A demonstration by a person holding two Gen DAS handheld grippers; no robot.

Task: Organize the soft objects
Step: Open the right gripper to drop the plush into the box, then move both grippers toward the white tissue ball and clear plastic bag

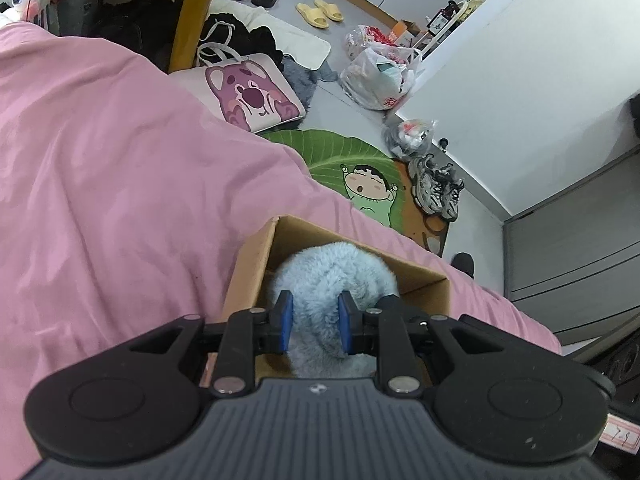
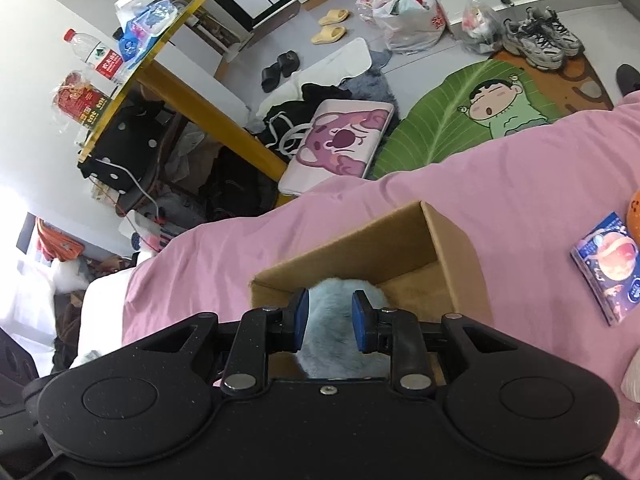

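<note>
Left gripper [image 1: 314,322] bottom centre of its frame, blue pads clamped on light-blue fluffy plush [image 1: 332,272], which sits inside open cardboard box [image 1: 250,272] on pink bedsheet [image 1: 120,160]. Right gripper [image 2: 327,322] also low centre, pads pressing the same plush [image 2: 328,300] from its side, over the box [image 2: 452,240]. Right edge: blue snack packet [image 2: 608,268] on the sheet. Upper frame: floor with leaf-shaped cartoon rug [image 2: 460,120].
</note>
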